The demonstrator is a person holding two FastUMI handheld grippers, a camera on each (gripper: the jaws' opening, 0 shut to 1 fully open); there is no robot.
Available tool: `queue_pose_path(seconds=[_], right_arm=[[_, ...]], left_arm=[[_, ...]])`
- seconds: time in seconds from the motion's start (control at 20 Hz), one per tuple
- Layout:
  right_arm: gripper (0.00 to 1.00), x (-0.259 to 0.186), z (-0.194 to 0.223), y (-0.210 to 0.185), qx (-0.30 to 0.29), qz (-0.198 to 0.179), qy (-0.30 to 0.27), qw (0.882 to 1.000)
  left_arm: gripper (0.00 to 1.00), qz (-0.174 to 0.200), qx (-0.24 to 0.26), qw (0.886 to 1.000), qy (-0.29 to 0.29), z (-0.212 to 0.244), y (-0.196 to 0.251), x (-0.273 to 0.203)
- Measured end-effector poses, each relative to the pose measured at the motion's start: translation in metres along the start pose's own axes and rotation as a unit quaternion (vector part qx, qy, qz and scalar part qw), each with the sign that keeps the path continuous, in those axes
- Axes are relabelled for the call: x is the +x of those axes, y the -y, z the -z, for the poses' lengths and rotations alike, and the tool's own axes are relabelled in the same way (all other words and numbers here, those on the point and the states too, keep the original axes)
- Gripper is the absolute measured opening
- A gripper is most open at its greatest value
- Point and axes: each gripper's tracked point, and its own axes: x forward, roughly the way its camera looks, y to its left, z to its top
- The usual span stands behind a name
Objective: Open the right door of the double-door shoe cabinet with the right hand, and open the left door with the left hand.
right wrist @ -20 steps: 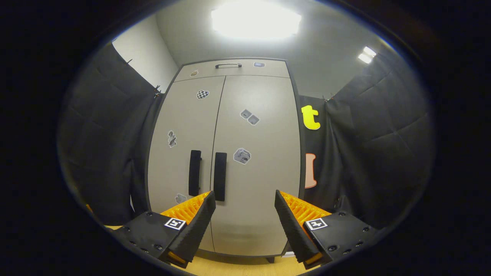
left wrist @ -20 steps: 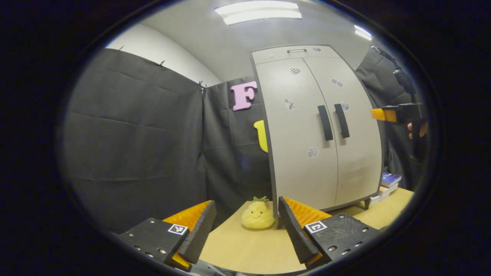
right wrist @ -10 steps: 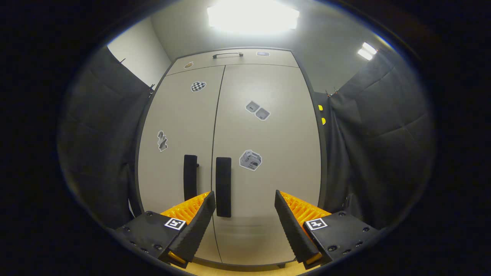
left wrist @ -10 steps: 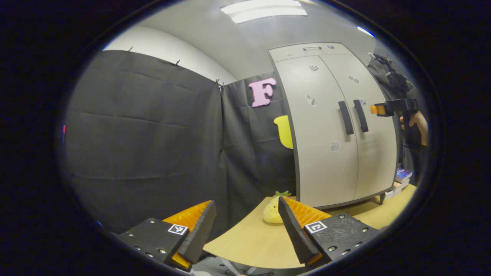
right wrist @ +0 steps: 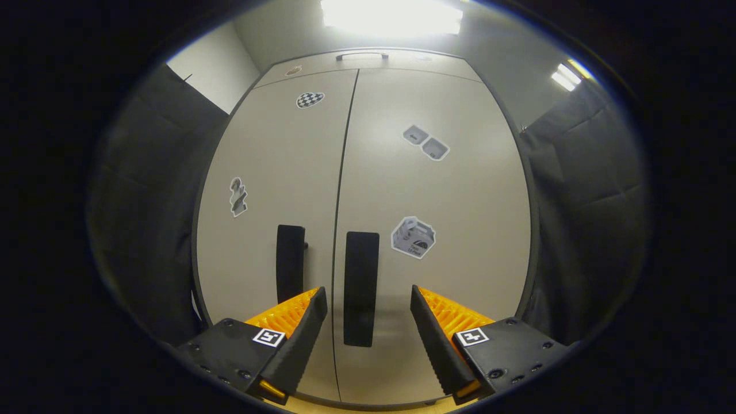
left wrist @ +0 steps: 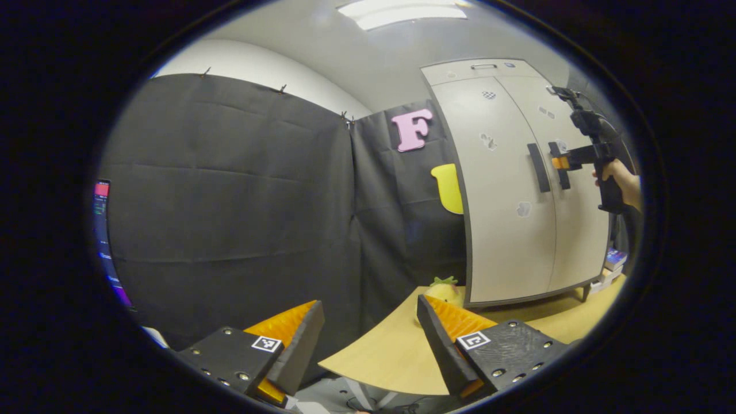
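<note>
The beige double-door shoe cabinet stands close ahead in the right gripper view, both doors closed. The right door's black handle sits between the fingers of my open right gripper; whether they touch it I cannot tell. The left door's black handle is just to its left. In the left gripper view the cabinet is at the far right, and the right gripper, held by a hand, reaches the handles. My left gripper is open, off the table's edge, aimed at the black cloth wall.
A wooden table carries the cabinet. A yellow plush pineapple lies beside the cabinet's left foot. Books are stacked at the cabinet's right. A lit screen glows at the far left edge. Black cloth walls flank the cabinet.
The right gripper has moved closer to the cabinet, bringing the right door handle between its fingers. The left gripper has swung left, away from the cabinet, so the cabinet slid to the right.
</note>
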Motion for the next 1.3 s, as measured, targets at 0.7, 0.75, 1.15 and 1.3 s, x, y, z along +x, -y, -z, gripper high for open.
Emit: queue_pose_path(seconds=[0.7,0.75,1.15,1.3], right_arm=[[0.31,0.033,0.020,-0.005,0.050,0.000,-0.083,0.995],[0.31,0.031,0.018,-0.006,0.056,-0.002,-0.088,0.995],[0.11,0.009,0.018,-0.005,0.054,-0.059,-0.101,0.992],[0.12,-0.006,0.017,-0.004,0.068,-0.087,-0.107,0.988]], left_arm=[[0.96,0.002,0.005,1.000,0.004,-0.004,-0.003,0.009],[0.96,0.004,0.005,1.000,0.004,-0.005,-0.002,0.010],[0.96,0.048,-0.009,0.998,0.027,-0.027,0.032,0.010],[0.96,0.074,-0.012,0.996,0.039,-0.037,0.050,0.006]])
